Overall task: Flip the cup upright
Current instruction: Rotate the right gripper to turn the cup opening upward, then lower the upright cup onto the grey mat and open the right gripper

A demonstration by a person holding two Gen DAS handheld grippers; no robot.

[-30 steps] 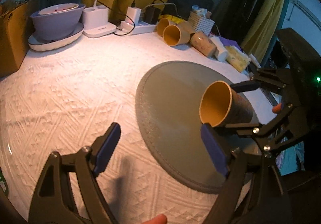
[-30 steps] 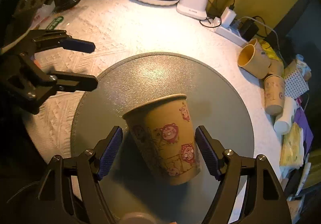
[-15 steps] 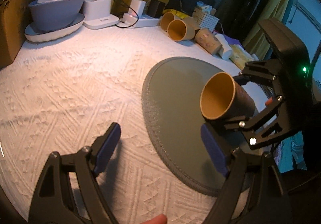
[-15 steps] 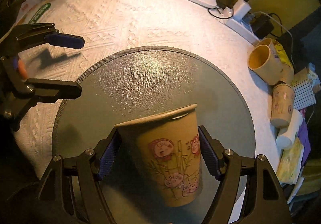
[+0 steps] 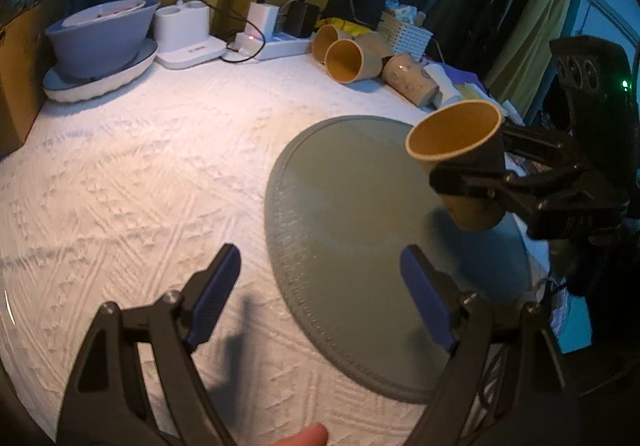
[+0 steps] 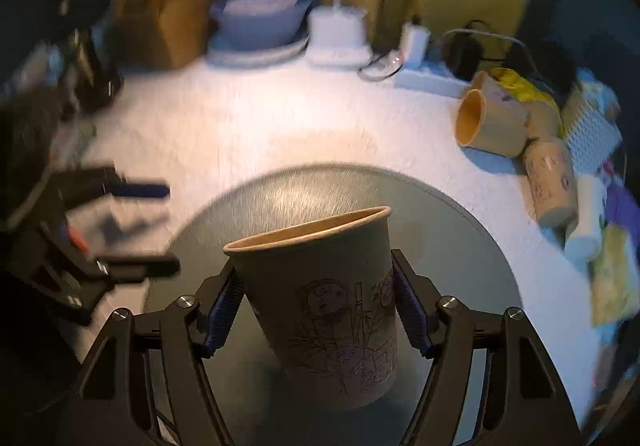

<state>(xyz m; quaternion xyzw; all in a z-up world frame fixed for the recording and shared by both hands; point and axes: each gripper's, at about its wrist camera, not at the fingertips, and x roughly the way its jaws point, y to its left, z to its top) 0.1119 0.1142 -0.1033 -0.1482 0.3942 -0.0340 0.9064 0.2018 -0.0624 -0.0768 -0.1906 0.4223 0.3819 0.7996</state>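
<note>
A paper cup (image 6: 328,302) with cartoon prints is held between the blue pads of my right gripper (image 6: 320,314), mouth up and tilted a little, just above the round grey mat (image 6: 340,186). In the left wrist view the same cup (image 5: 460,150) leans with its mouth toward the upper left, clamped by the right gripper (image 5: 476,182) over the mat (image 5: 340,206). My left gripper (image 5: 324,298) is open and empty, low over the mat's left edge. It shows blurred in the right wrist view (image 6: 144,226).
Several more paper cups (image 5: 352,58) lie on their sides at the back of the white tablecloth, beside a white basket (image 5: 404,30). A power strip with chargers (image 5: 268,38), a white lamp base (image 5: 188,34), a stacked bowl (image 5: 100,38) and a cardboard box (image 5: 16,74) line the back left.
My right gripper has rotated the cup from lying sideways to nearly upright, mouth up. The left gripper has stayed open and drawn back a little.
</note>
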